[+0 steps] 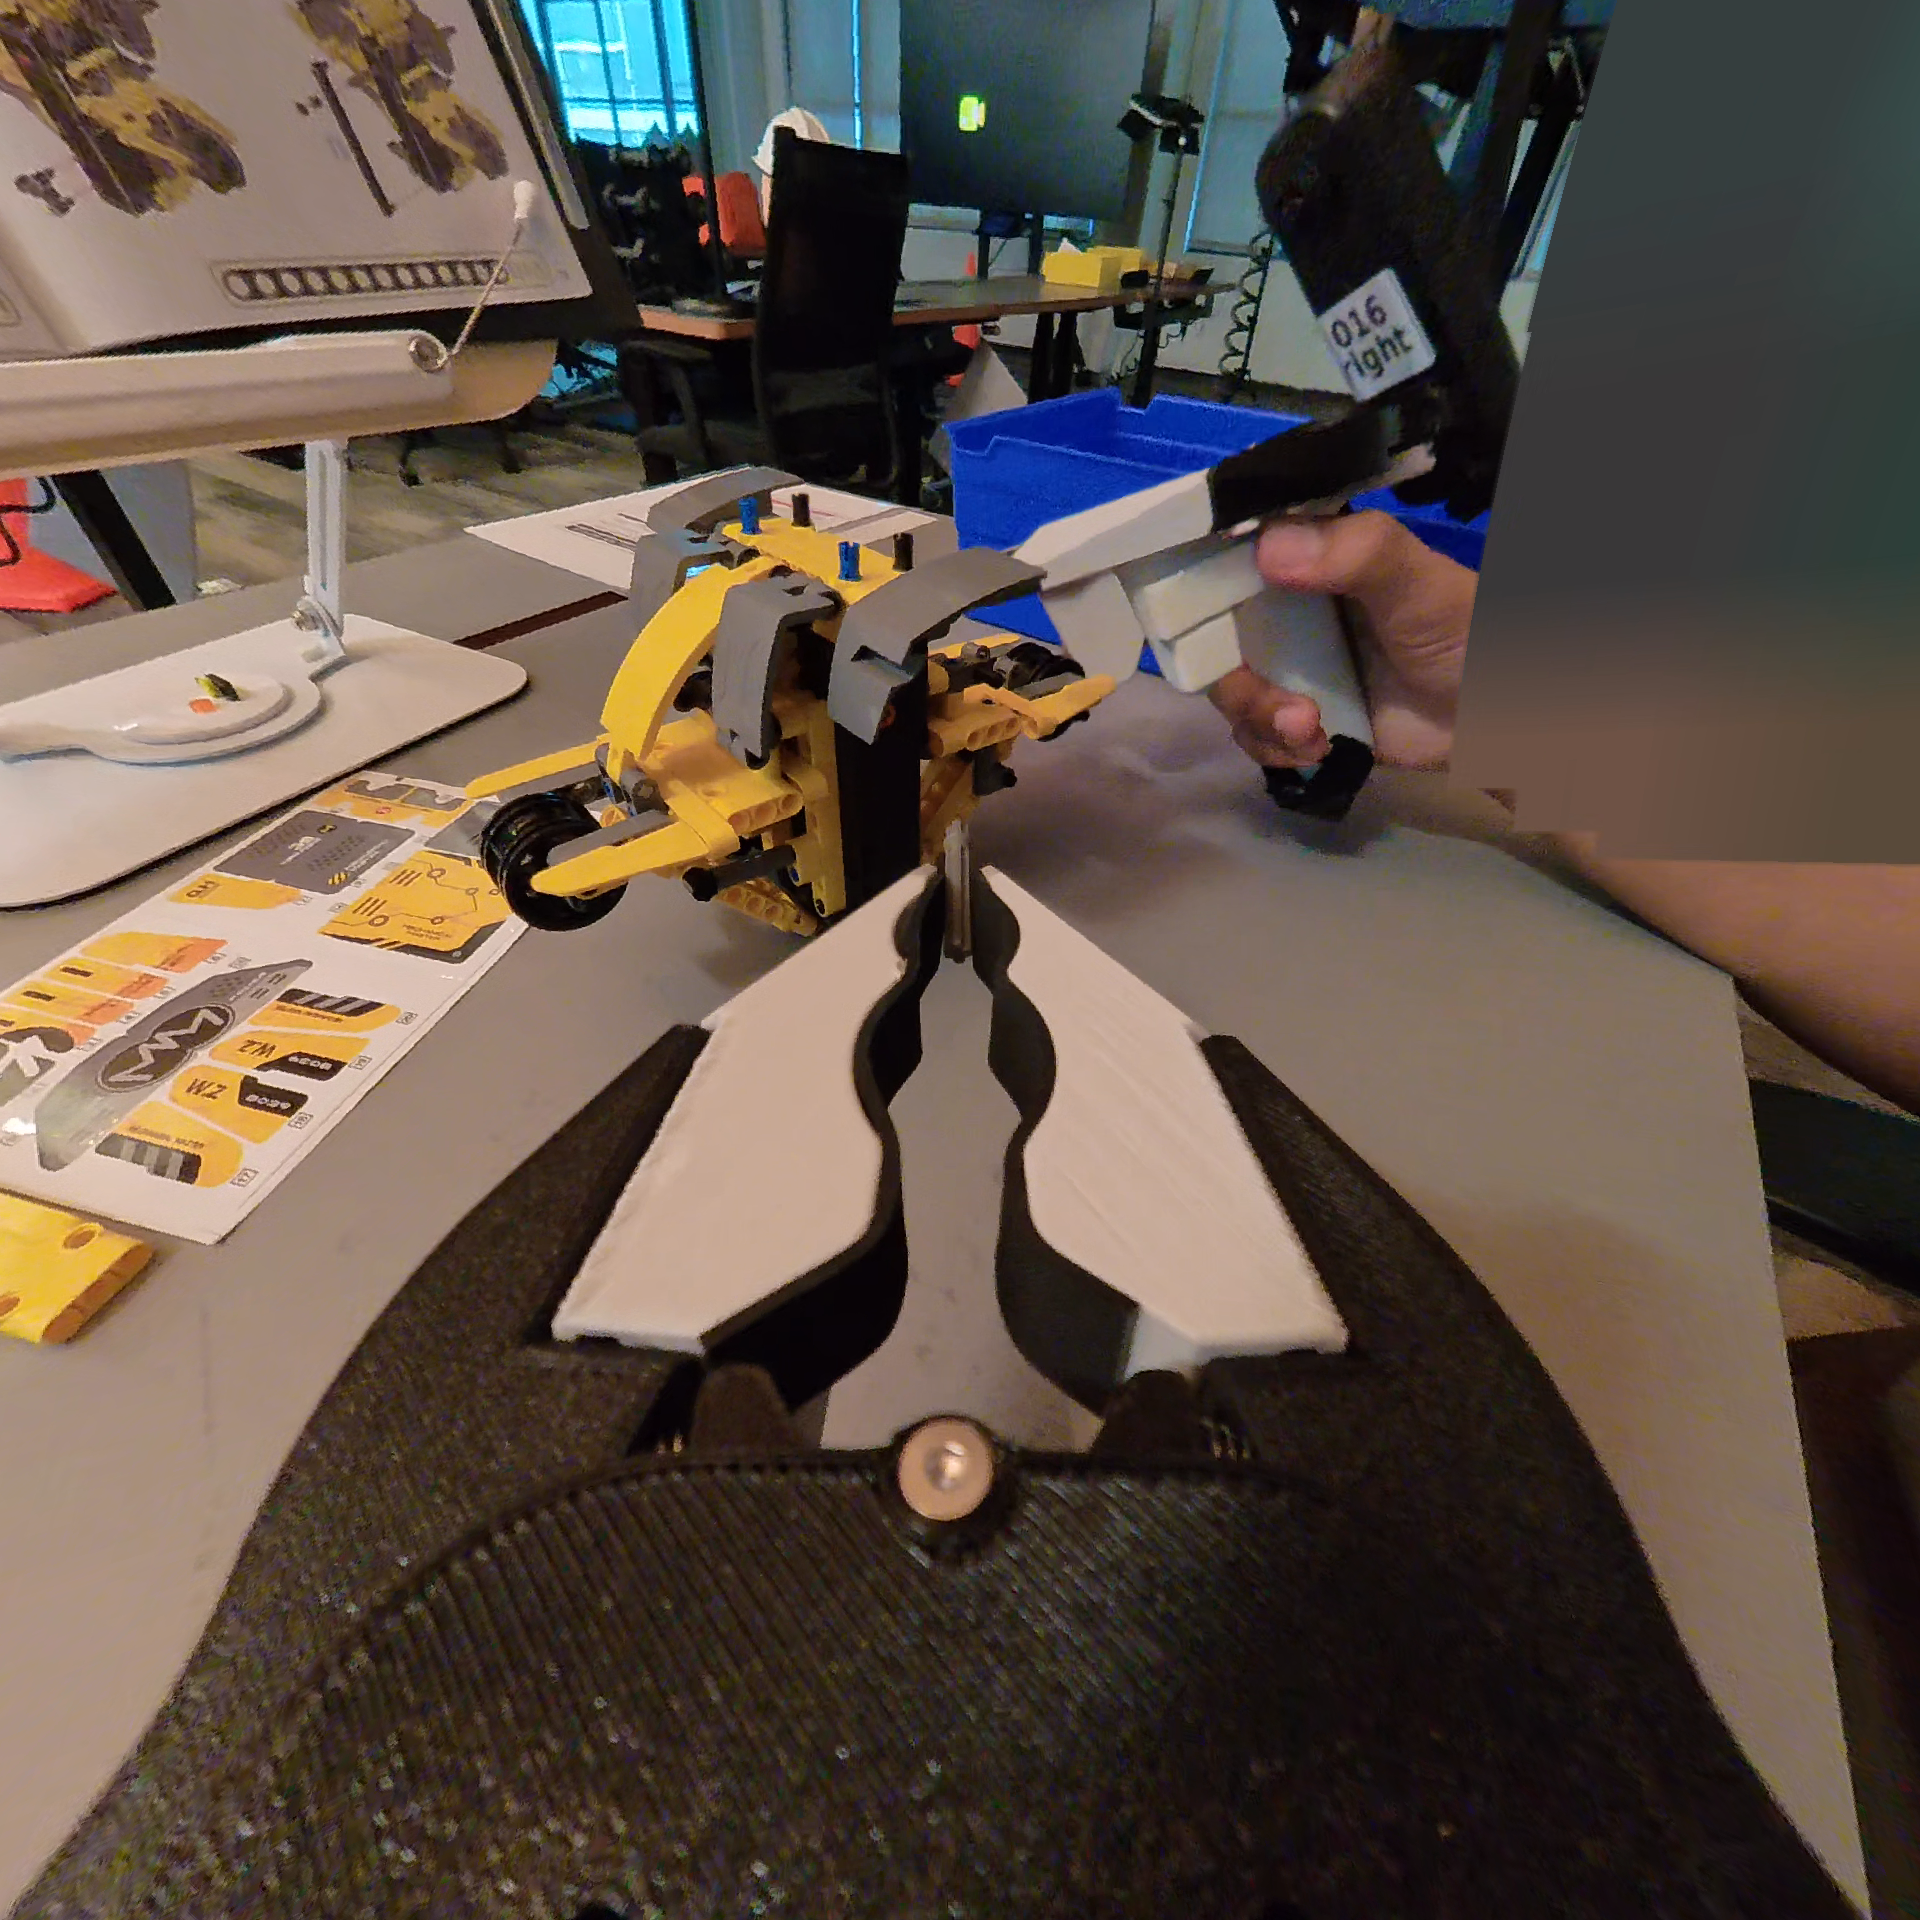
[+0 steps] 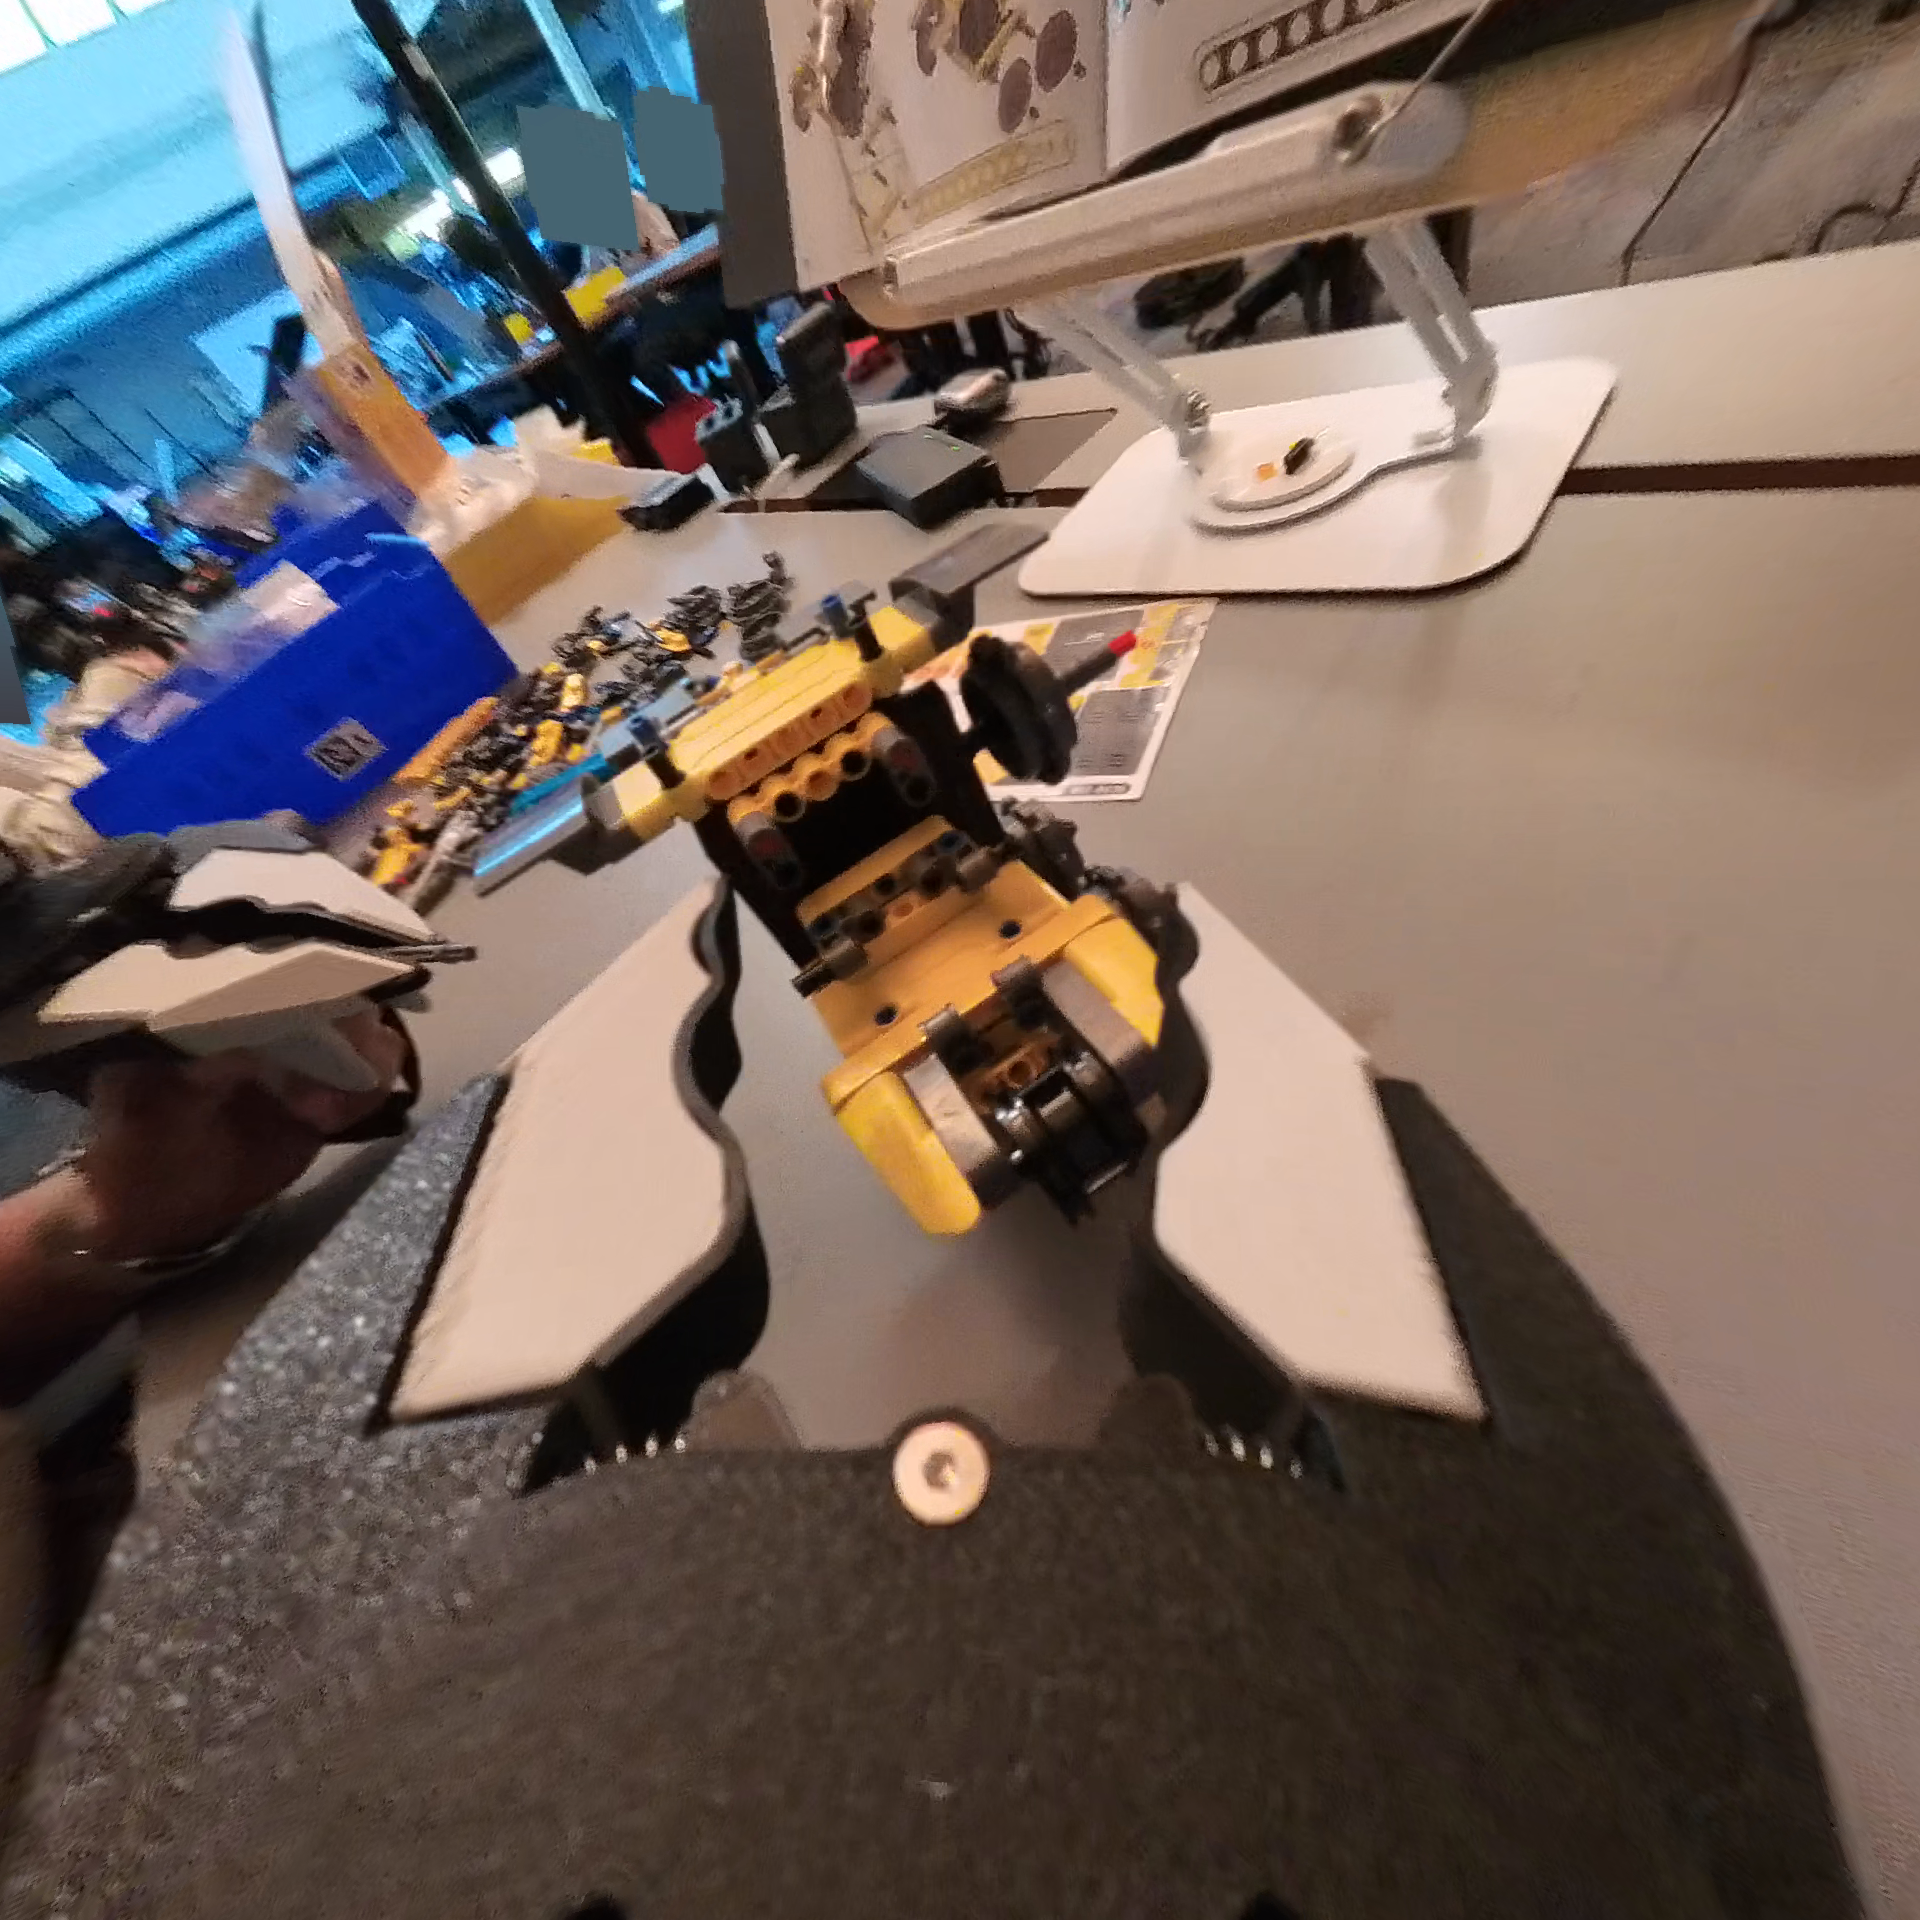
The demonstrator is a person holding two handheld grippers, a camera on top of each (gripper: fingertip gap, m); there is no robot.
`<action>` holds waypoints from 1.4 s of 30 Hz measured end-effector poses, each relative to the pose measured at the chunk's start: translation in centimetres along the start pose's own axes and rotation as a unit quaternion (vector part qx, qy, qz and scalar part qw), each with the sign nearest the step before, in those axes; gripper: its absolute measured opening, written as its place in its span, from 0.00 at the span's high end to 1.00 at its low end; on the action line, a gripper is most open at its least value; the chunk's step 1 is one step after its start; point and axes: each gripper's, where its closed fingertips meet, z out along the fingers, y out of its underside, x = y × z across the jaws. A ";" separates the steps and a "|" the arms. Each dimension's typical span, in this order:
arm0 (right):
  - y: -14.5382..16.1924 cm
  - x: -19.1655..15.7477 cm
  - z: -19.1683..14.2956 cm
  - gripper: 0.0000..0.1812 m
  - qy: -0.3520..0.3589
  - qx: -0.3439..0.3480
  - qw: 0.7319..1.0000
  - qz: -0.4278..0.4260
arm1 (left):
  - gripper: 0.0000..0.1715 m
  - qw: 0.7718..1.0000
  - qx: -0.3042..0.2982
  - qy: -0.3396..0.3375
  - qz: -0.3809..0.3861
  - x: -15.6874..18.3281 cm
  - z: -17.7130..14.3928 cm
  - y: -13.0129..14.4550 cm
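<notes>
Blue bin (image 1: pixel 1101 457) at the far side of the counter (image 1: pixel 1351 1039), and from here its contents can't be made out. In the right wrist view the same bin sits far left, with a scatter of loose black and yellow pieces (image 2: pixel 582 707) spread on the counter beside it, not inside it.

Centre stage: the yellow and black brick model (image 1: pixel 769 727), standing on the counter with a black wheel (image 1: pixel 545 862) poking out to its left.

The left gripper (image 1: pixel 956 914) is clenched on a thin pale piece (image 1: pixel 958 883) that stands upright between its tips, just at the base of the model.

The right gripper (image 2: pixel 951 914) is spread wide around the model's near end, one finger on each side; whether the pads actually touch it I can't tell. From the left wrist view that same gripper reaches in from the right, a hand (image 1: pixel 1351 623) wrapped around its handle, tips at the model's grey fender.

A sticker sheet (image 1: pixel 208 997) lies flat to the left of the model, and behind it a white stand (image 1: pixel 322 582) props up an open instruction booklet (image 1: pixel 260 156).
</notes>
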 end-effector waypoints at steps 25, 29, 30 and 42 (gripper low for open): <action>3.2 -6.1 -1.8 0.61 -0.037 -0.069 0.996 0.044 | 0.98 0.996 0.000 0.040 -0.081 -2.4 1.6 -1.1; 0.4 -3.6 -2.5 0.61 0.012 0.007 0.999 0.036 | 0.98 0.996 -0.011 0.043 -0.076 -3.7 2.8 -0.9; -0.5 -2.9 -2.6 0.61 0.023 0.028 0.999 0.029 | 0.99 0.996 -0.013 0.047 -0.076 -4.0 3.1 -0.8; -1.8 -0.3 1.0 0.49 -0.032 0.030 0.998 0.045 | 0.99 0.995 -0.004 0.089 -0.041 -4.3 4.8 -0.6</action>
